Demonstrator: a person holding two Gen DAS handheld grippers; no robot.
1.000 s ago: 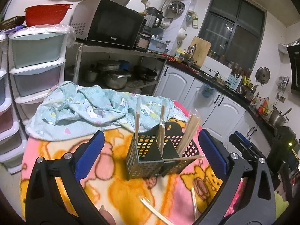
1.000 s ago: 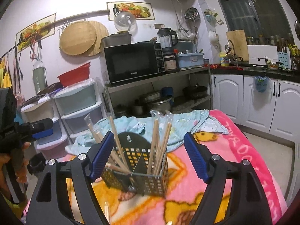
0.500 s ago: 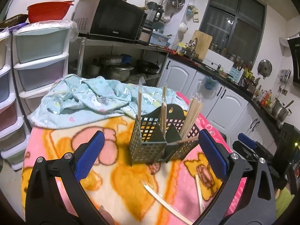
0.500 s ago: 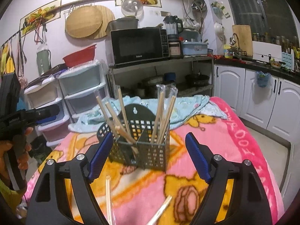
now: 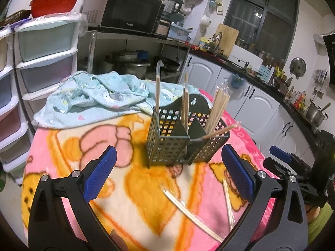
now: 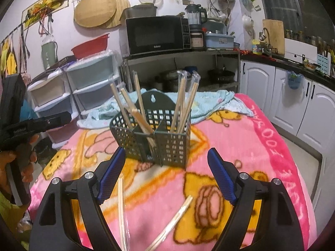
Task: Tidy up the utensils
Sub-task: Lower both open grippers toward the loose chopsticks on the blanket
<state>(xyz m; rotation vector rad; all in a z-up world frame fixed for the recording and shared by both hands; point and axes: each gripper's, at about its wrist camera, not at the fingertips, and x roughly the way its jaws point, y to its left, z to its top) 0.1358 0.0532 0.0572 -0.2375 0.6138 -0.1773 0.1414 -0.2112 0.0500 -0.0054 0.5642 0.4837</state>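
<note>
On the pink cartoon blanket (image 5: pixel 62 146) stands a dark perforated utensil holder (image 5: pixel 178 144), upright, with several wooden chopsticks (image 5: pixel 216 108) poking out of its compartments. From the left wrist view the left gripper (image 5: pixel 167 177) hangs released, blue pads wide apart with nothing between them, the holder at about twelve o'clock beyond the tips. This view also catches one chopstick lying across the holder's rim toward three o'clock, two wrapped pairs (image 5: pixel 188 209) loose on the blanket at about five o'clock, and the other tool (image 5: pixel 293 167) at three o'clock. From the right wrist view the right gripper (image 6: pixel 165 177) is likewise spread and empty, the holder (image 6: pixel 155 142) at twelve o'clock. Only this view shows the holder's middle divider head-on, the bundles leaning outward on each side, a loose pair (image 6: pixel 121 205) at seven o'clock just beside the left pad, another pair (image 6: pixel 173 219) at six o'clock, and a hand (image 6: pixel 25 163) gripping the left tool at nine o'clock. A crumpled light blue cloth (image 5: pixel 94 94) lies behind the holder in both views.
</note>
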